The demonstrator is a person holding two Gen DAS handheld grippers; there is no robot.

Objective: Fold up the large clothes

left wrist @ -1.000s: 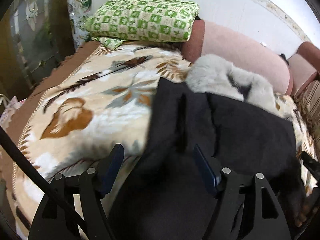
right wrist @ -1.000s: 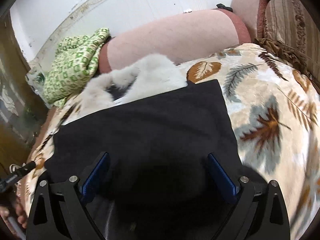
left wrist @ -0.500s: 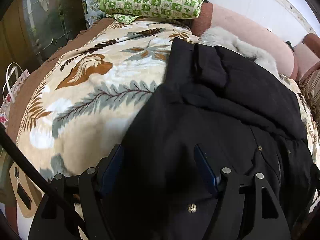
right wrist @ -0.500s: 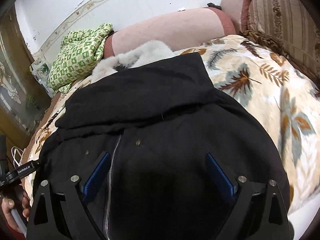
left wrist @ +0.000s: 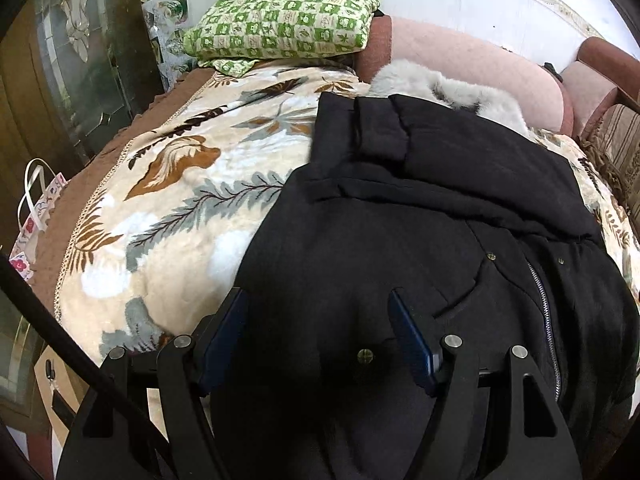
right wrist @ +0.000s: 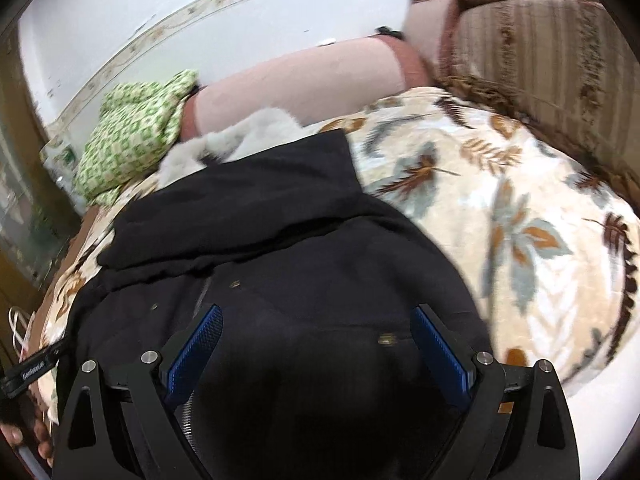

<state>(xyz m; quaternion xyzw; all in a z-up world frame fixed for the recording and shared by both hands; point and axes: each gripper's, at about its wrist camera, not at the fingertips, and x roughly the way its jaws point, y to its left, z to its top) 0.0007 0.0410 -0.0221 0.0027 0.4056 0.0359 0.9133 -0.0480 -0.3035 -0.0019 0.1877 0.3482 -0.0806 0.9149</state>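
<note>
With your left gripper (left wrist: 318, 334) and right gripper (right wrist: 316, 344) both open above the half-folded black coat (left wrist: 420, 248), next grasp its near hem.

I see the coat (left wrist: 420, 208) lying on the blanket (left wrist: 180, 208), its fur collar (left wrist: 440, 84) at the far end against the bolster (left wrist: 480, 64); the folded quilt (left wrist: 280, 16) sits behind and left of the collar, on the blanket's far left corner; my left gripper (left wrist: 320, 332) and right gripper (right wrist: 316, 344) hang over the coat's near part; a bag (left wrist: 34, 216) stands off the blanket's left edge.
</note>
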